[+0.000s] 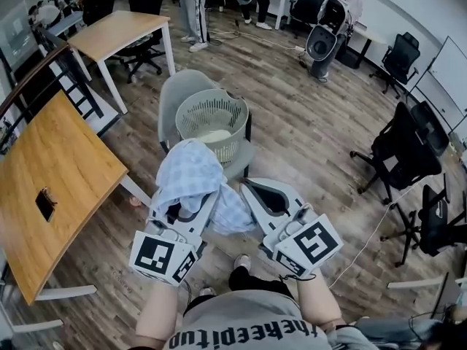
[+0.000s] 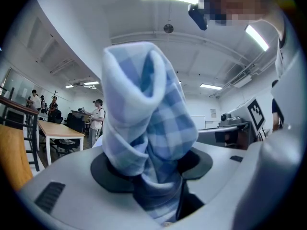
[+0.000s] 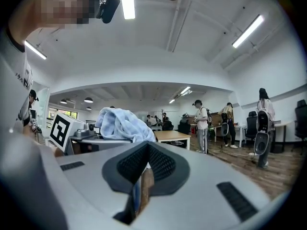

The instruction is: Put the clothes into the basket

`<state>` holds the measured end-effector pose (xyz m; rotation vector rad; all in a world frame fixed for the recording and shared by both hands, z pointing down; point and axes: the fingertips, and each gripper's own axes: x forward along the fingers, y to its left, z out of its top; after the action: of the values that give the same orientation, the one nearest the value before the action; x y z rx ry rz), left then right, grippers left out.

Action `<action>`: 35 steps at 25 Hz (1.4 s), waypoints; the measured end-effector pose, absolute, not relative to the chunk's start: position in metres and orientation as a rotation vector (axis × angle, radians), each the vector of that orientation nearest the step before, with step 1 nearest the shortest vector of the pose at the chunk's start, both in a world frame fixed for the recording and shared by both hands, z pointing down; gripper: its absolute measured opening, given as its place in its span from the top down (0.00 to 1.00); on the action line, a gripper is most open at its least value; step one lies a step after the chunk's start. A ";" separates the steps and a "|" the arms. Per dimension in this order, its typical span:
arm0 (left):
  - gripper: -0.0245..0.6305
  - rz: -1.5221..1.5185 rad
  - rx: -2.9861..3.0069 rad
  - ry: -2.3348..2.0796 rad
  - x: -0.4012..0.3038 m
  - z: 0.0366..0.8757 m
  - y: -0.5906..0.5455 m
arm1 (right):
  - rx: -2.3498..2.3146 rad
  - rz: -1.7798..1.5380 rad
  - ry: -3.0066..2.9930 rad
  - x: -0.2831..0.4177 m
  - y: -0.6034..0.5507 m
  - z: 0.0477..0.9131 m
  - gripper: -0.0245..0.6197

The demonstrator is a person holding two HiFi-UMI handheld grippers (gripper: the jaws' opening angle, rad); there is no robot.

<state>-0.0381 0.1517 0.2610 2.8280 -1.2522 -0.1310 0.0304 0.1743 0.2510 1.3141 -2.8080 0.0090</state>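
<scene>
Overhead, we look down on a wood-plank floor where a grey moulded chair carries a pale, slatted round plastic laundry basket, with something white already lying in its bottom.

Nearer to us is a bunched blue-and-white checked cloth, held up above the floor and just short of the basket's near rim.

It is carried by the left hand-held gripper. Its own view shows the jaws clamped on a thick fold of the cloth, which stands up from between the dark pads.

Just beside it, the right hand-held gripper has its jaws together. We see a thin sliver of blue in the slit, but we cannot tell whether any fabric is pinched there. A loose tail of cloth hangs between the two tools.

As we judge it, the move ahead turns on one relation: the basket lies straight ahead of the left hand-held gripper, beyond the cloth. That side holds the load and is the nearer one. The bundle must clear the near rim before any release.
</scene>
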 end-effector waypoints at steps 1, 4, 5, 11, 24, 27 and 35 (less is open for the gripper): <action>0.58 -0.126 2.821 -1.266 -0.035 0.262 0.148 | 1.299 0.010 -2.815 0.034 0.170 0.251 0.95; 0.58 -0.122 2.803 -1.310 -0.025 0.260 0.136 | 1.264 0.009 -2.835 0.045 0.157 0.250 0.95; 0.58 -0.124 2.798 -1.321 -0.022 0.259 0.132 | 1.253 0.010 -2.844 0.049 0.153 0.250 0.95; 0.58 -0.134 2.773 -1.375 -0.005 0.258 0.116 | 1.191 0.019 -2.891 0.068 0.135 0.252 0.95; 0.58 -0.082 2.751 -1.422 0.005 0.267 0.087 | 1.147 0.044 -2.927 0.079 0.100 0.259 0.95; 0.58 -0.074 2.755 -1.409 0.000 0.269 0.075 | 1.162 0.051 -2.920 0.075 0.088 0.260 0.95; 0.58 -0.081 2.783 -1.337 -0.018 0.268 0.031 | 1.235 0.066 -2.879 0.055 0.048 0.264 0.95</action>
<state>-0.0176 0.0310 0.2684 2.7826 -1.3372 -0.0814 0.0550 0.0482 0.2638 1.2346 -2.8788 0.0660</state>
